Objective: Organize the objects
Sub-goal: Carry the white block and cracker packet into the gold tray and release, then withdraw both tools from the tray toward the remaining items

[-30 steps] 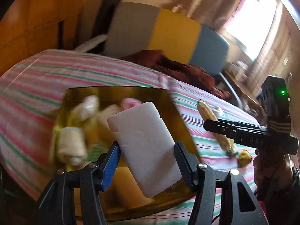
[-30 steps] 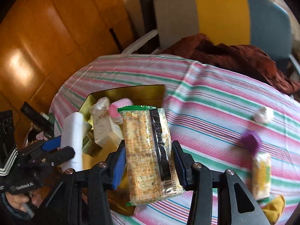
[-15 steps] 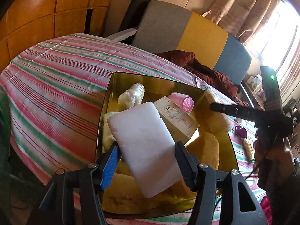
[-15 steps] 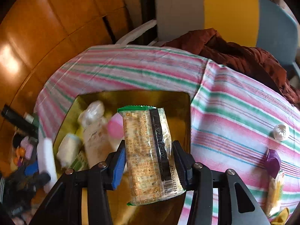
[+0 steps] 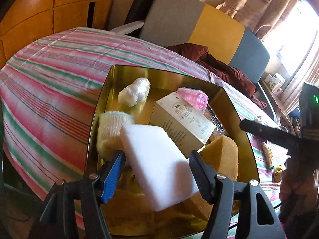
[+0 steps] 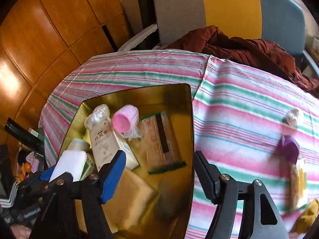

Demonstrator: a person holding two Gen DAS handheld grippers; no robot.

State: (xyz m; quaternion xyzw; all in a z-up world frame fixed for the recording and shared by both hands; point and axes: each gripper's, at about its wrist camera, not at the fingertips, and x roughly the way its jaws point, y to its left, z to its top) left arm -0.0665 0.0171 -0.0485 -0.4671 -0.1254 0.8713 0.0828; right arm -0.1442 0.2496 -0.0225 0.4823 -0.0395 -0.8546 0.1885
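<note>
Opening over the gold tin, both grippers blur; left gripper half-hides the white sponge.

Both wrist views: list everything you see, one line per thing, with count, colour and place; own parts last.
tin: 1, gold, on the cloth
tablecloth: 1, pink, green and white stripes, over the table
cracker pack: 1, tan with green ends, in the tin
box: 1, cream, in the tin
curler: 1, pink, on the box
plastic wad: 1, white, tin's far corner
yellow sponges: at least 2, in the tin
white sponge: 1, between the left jaws
purple thing: 1, on the cloth
chair: 1, grey, yellow, blue, behind the table
garment: 1, maroon, table's far edge
left gripper: opening, sponge between
right gripper: opening, empty
</note>
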